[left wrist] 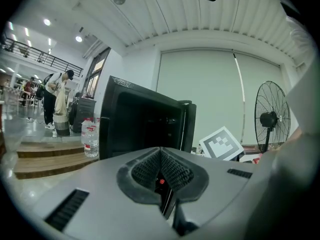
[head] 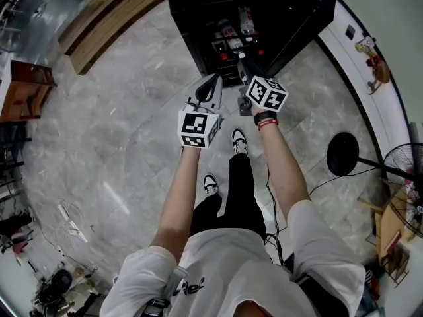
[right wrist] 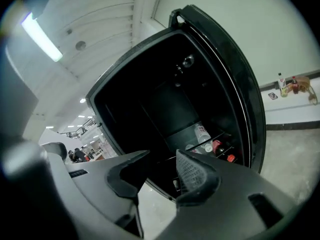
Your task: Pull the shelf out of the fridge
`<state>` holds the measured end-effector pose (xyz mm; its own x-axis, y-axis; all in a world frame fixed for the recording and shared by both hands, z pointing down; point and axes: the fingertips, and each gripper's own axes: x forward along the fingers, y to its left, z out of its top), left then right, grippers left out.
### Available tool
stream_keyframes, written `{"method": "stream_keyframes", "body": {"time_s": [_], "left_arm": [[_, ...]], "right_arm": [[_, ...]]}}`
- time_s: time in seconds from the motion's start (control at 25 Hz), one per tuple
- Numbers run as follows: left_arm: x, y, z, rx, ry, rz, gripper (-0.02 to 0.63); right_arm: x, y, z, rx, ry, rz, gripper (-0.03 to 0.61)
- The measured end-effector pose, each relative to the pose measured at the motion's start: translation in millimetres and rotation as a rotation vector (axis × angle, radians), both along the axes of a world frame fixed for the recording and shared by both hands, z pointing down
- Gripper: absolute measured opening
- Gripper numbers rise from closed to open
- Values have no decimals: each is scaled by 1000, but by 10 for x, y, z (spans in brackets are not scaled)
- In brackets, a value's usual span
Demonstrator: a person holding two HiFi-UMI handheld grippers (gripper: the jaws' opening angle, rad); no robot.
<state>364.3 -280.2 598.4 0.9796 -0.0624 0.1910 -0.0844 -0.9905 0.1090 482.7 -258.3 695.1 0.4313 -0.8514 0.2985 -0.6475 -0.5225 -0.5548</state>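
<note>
The black fridge (head: 264, 12) stands open in front of me, its door (right wrist: 235, 74) swung to the right. Inside, low down, a wire shelf (right wrist: 223, 136) carries several bottles and cans (right wrist: 202, 134); in the head view the shelf (head: 231, 48) shows them lying on it. My right gripper (head: 242, 65) (right wrist: 162, 156) is open just in front of the fridge's lower part, with nothing between its fingers. My left gripper (head: 213, 82) (left wrist: 161, 170) is shut and empty, held to the left of the right one, short of the fridge (left wrist: 145, 124).
Wooden steps (head: 99, 25) run at the far left, with a water bottle (left wrist: 90, 136) on them. A standing fan (left wrist: 270, 119) and its round black base (head: 342, 154) are on the right, with a cable on the floor. My feet (head: 238, 140) are below the grippers.
</note>
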Motion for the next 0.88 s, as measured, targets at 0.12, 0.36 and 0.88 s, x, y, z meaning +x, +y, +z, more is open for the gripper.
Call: {"method": "stream_keyframes", "body": {"time_s": [0.12,0.36,0.88], "left_arm": [[75,-38,89,2,-2,4,17],[204,-165,331,10,-6,-5,17],[496,-489,691,13,1,-4,17]], "right_arm": [[92,-150,187,39,-58,5,171],[345,-398,599,118,-196,56,212],[799,-1038,1208,363,-468,140,253]]}}
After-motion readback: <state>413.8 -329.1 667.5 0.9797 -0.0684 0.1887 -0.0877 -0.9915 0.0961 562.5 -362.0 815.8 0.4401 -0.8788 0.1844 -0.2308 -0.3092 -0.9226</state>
